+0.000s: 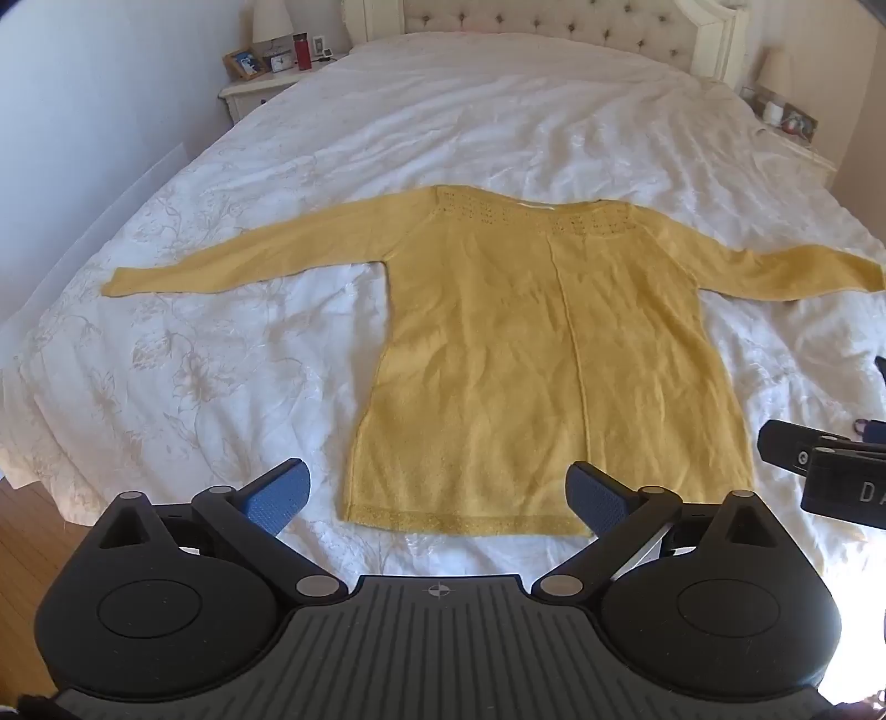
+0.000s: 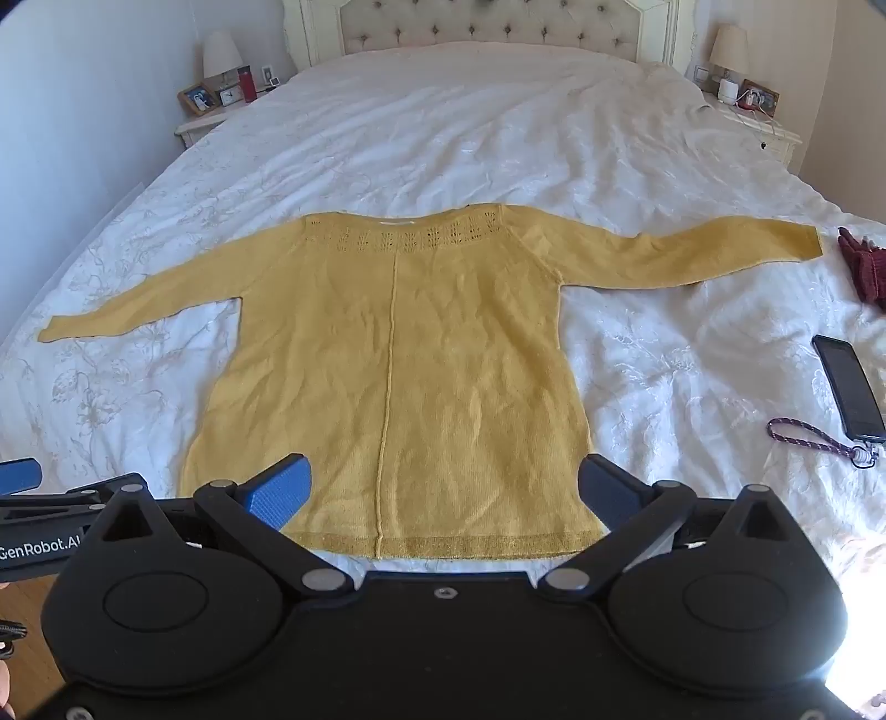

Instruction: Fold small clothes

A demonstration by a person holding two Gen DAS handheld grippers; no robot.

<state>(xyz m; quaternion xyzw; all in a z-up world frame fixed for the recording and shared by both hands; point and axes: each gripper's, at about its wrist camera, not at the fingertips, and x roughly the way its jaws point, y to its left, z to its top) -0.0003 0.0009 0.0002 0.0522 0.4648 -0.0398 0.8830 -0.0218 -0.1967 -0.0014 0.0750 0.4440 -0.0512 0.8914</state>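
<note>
A yellow knitted sweater [image 1: 520, 343] [image 2: 398, 360] lies flat on the white bedspread [image 1: 387, 138], neck toward the headboard, both sleeves spread out sideways, hem nearest me. My left gripper [image 1: 437, 495] hangs open above the hem's left half, blue pads wide apart with nothing between them. My right gripper [image 2: 443, 493] is open too, above the hem's middle and right part, holding nothing. Part of the right gripper's black body [image 1: 819, 465] shows at the right edge of the left wrist view. The left gripper's finger [image 2: 22, 476] shows at the left edge of the right wrist view.
A dark phone [image 2: 850, 387] with a braided wrist strap [image 2: 814, 437] lies on the bed to the right. Dark red gloves [image 2: 864, 271] lie past the right sleeve. Nightstands [image 2: 205, 124] [image 2: 769, 130] with lamps flank the tufted headboard [image 2: 498, 27]. Wooden floor [image 1: 22, 531] shows lower left.
</note>
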